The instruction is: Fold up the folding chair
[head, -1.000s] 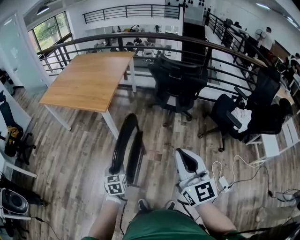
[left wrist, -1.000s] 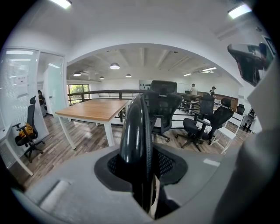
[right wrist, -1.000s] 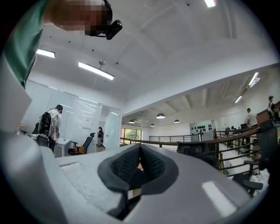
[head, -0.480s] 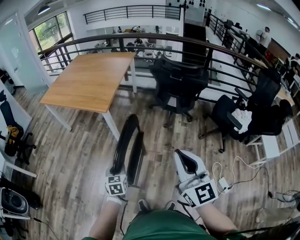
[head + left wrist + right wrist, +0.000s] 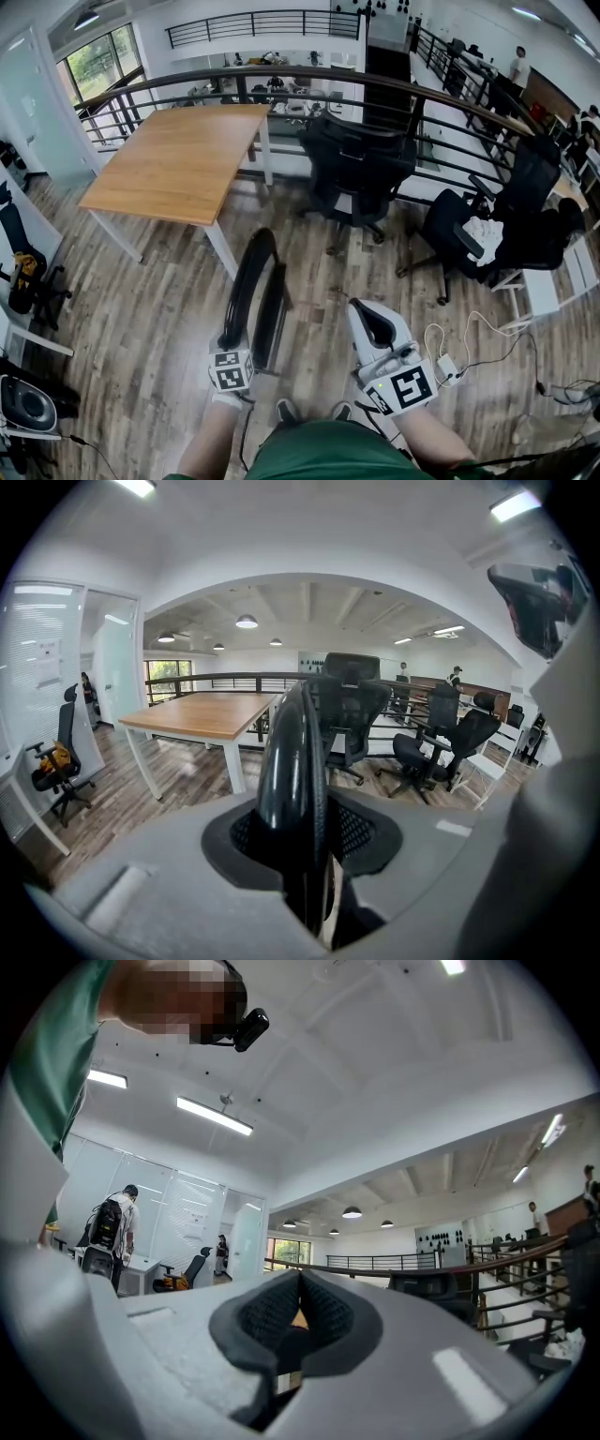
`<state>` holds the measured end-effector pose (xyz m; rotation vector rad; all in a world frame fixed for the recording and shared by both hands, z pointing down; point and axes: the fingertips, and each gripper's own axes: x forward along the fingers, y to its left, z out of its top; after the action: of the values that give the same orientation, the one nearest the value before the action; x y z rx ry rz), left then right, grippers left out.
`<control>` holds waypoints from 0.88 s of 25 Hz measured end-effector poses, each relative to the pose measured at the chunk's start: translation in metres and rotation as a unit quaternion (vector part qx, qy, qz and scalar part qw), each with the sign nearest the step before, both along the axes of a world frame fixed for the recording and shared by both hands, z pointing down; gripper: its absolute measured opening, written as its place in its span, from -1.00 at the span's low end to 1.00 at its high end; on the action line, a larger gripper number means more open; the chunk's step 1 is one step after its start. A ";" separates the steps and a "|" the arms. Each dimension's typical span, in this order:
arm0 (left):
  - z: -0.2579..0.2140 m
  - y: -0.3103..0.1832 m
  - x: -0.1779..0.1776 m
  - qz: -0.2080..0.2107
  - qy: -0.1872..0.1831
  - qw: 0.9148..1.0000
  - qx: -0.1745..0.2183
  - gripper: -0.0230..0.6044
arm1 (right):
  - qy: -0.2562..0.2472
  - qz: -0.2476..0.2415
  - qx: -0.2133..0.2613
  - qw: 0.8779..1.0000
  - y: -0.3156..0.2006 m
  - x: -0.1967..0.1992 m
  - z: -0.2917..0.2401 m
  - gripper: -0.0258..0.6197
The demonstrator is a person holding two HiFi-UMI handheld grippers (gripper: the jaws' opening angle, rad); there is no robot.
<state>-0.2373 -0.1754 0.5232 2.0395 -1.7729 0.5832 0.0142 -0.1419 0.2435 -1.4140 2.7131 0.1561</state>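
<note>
— Position of the black folding chair [image 5: 255, 292], please?
— It stands upright on the grey-brown wood-plank floor [image 5: 141, 309], just in front of the person and edge-on to the head view. Its curved frame and its flat panel lie close alongside each other, nearly flat together.
— What has hold of it?
— The left gripper [image 5: 232, 342]. In the left gripper view its 2 jaws sit at a narrow gap. Their dark pads press on either side of the chair's glossy black tube [image 5: 292, 780], which rises straight up between them.
— And the right gripper [image 5: 372, 319]?
— It hangs to the right of the chair, apart from it and touching nothing. In the right gripper view its jaws meet pad against pad, with nothing clamped between them.
— What else is around?
— A rectangular light-wood table with white legs [image 5: 178, 164] stands beyond the chair, to the left. A black high-backed office chair [image 5: 354, 164] stands past the table's right end, by a curved dark metal railing [image 5: 309, 75]. White cables [image 5: 459, 352] lie on the floor to the right of the right gripper. The person's green shirt [image 5: 319, 457] shows at the bottom edge.
</note>
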 end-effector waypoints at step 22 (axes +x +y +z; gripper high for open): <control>-0.001 0.001 0.000 -0.001 0.000 1.000 0.002 -0.56 | -0.005 -0.001 -0.007 1.000 0.000 0.001 0.003 -0.91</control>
<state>-0.2375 -0.1747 0.5222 2.0403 -1.7759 0.5799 0.0151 -0.1422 0.2468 -1.4127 2.7129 0.1294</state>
